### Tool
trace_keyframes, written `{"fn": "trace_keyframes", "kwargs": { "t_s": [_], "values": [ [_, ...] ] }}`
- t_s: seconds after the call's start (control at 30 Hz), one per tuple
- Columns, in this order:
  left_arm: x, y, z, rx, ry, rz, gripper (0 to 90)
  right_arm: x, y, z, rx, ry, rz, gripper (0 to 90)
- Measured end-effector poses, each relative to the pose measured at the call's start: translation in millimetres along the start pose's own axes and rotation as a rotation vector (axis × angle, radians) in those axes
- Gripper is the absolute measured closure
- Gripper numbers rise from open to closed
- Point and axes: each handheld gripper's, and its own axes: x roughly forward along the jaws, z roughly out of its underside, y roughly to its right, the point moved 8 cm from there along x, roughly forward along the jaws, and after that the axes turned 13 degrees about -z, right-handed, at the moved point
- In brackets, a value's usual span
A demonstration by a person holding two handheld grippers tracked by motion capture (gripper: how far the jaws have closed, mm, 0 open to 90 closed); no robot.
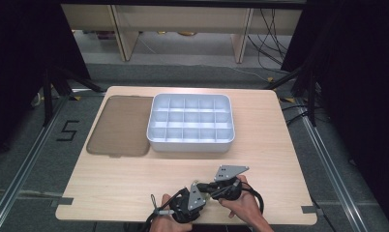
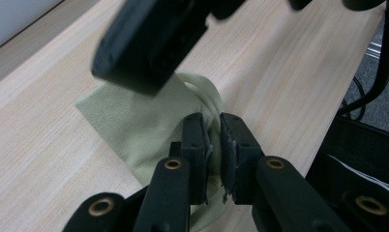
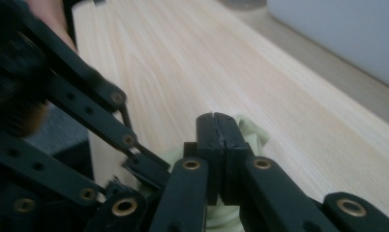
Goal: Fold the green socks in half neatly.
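Note:
A small pale green cloth (image 2: 134,125) lies on the wooden table (image 1: 115,183) near its front edge. In the left gripper view my left gripper (image 2: 216,137) is shut on the cloth's thick hem, which shows in the narrow gap between its pads. My right gripper (image 3: 216,126) has its jaws pressed together, with a pale sliver at their tips and the cloth (image 3: 250,133) bunched right behind them. In the high view the left gripper (image 1: 204,193) and the right gripper (image 1: 213,188) meet tip to tip, each held by a hand.
A white tray (image 1: 191,144) divided into several compartments stands at the table's middle back. A brown translucent lid (image 1: 120,125) lies flat to its left. Bare wood separates the tray from the grippers. Cables trail from both grippers over the front edge.

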Motion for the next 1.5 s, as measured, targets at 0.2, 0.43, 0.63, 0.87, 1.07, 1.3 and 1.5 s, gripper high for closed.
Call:
{"fn": "trace_keyframes", "kwargs": {
  "t_s": [0.2,0.43,0.63,0.87,1.07,1.3,1.5],
  "values": [
    [1.1,1.4,0.5,-0.027,-0.001,0.01,77.8,7.2,11.7,14.3,0.013,-0.095,0.049,90.0],
    [-7.9,-2.1,-6.0,-0.092,0.04,0.06,68.1,9.2,13.0,15.5,0.011,-0.098,0.042,90.0],
    [-31.0,-22.8,-13.5,-0.222,0.092,0.137,68.7,9.0,13.6,16.1,0.017,-0.098,0.051,90.0],
    [-24.9,-16.7,-0.3,-0.212,0.037,0.137,76.7,8.8,13.4,16.3,0.019,-0.098,0.052,90.0],
    [-9.3,-13.3,14.5,-0.177,-0.013,0.111,80.8,8.7,10.3,16.9,0.043,-0.098,0.043,90.0],
    [-9.6,-12.7,14.8,-0.125,-0.009,0.078,80.7,8.3,12.1,15.9,0.03,-0.088,0.054,88.6],
    [-9.5,-12.6,15.1,-0.129,-0.01,0.076,80.6,-0.4,13.6,6.1,0.055,-0.012,0.049,81.6]
  ]
}}
